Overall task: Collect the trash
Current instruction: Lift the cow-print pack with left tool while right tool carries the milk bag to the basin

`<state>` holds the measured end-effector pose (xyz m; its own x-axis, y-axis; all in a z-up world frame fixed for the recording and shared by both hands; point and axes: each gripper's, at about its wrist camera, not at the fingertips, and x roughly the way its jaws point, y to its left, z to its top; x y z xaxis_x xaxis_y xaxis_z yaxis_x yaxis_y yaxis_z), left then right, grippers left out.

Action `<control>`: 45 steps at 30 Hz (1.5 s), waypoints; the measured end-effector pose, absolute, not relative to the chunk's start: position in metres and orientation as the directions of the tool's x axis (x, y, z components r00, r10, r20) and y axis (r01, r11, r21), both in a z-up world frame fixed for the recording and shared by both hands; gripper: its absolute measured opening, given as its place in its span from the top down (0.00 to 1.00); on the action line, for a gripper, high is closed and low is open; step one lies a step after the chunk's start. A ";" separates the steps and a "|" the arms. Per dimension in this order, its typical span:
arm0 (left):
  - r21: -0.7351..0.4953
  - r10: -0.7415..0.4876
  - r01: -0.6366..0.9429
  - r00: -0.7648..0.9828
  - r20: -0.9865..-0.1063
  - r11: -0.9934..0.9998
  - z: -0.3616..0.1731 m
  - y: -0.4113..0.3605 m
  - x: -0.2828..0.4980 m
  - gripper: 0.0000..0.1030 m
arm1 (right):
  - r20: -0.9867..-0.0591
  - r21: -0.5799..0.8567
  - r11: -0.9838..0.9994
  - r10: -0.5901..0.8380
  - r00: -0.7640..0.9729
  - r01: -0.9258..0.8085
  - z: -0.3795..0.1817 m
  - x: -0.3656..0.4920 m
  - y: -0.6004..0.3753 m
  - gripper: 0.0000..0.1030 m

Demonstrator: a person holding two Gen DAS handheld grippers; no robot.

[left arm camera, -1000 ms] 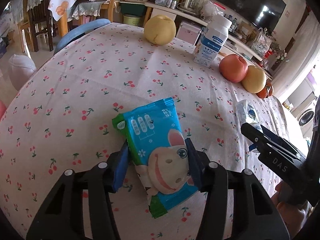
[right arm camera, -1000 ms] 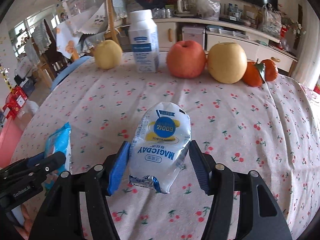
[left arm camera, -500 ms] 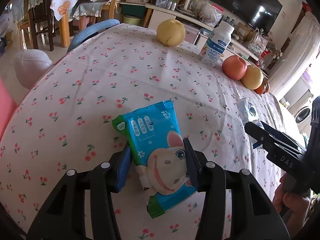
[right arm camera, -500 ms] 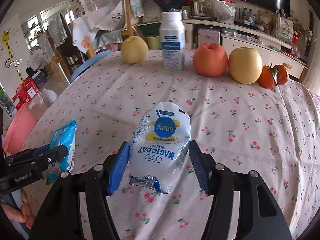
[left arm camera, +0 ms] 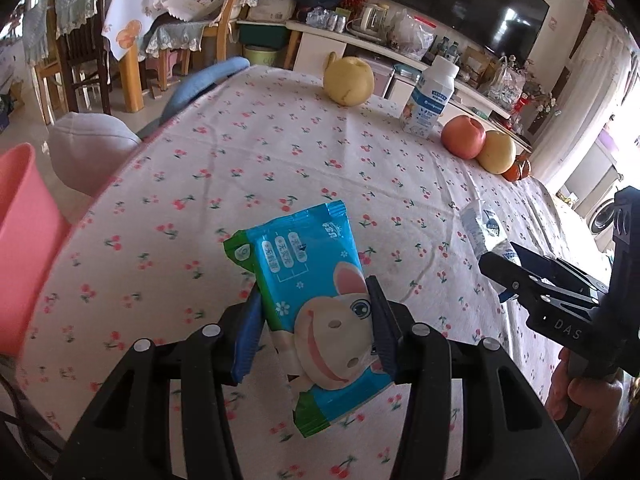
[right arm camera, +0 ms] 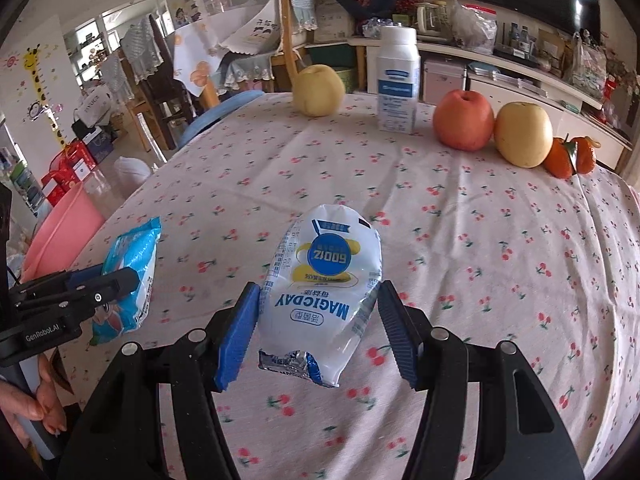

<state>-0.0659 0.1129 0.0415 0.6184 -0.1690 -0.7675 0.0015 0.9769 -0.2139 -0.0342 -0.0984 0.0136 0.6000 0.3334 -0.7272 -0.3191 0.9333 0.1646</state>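
Note:
My left gripper is shut on a blue wipes packet with a cartoon face and holds it above the cherry-print tablecloth. My right gripper is shut on a white MAGICDAY pouch, also lifted off the cloth. The pouch and right gripper show at the right of the left wrist view. The wipes packet and left gripper show at the left of the right wrist view.
A pink bin stands off the table's left edge; it also shows in the right wrist view. At the far side stand a yellow pear, a white bottle, a red apple, another pear and tangerines.
Both grippers have risen and pulled back toward the table's left edge with their packets still held. The pink bin has come into view at the left.

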 end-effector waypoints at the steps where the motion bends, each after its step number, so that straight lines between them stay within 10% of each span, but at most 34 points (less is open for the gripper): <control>1: -0.205 -0.162 0.003 0.626 -0.763 0.979 0.044 0.117 -0.070 0.51 | -0.726 0.166 0.932 0.337 0.599 -0.323 0.014 -0.036 -0.096 0.41; 32: -0.060 -0.005 -0.045 0.760 -0.650 0.997 0.096 0.223 -0.132 0.52 | -0.736 0.178 0.875 0.422 0.529 -0.451 0.022 -0.104 0.016 0.41; 45: -0.216 -0.164 0.015 0.703 -0.692 0.976 0.067 0.243 -0.140 0.42 | -0.748 0.136 0.871 0.403 0.527 -0.473 0.014 -0.113 0.038 0.41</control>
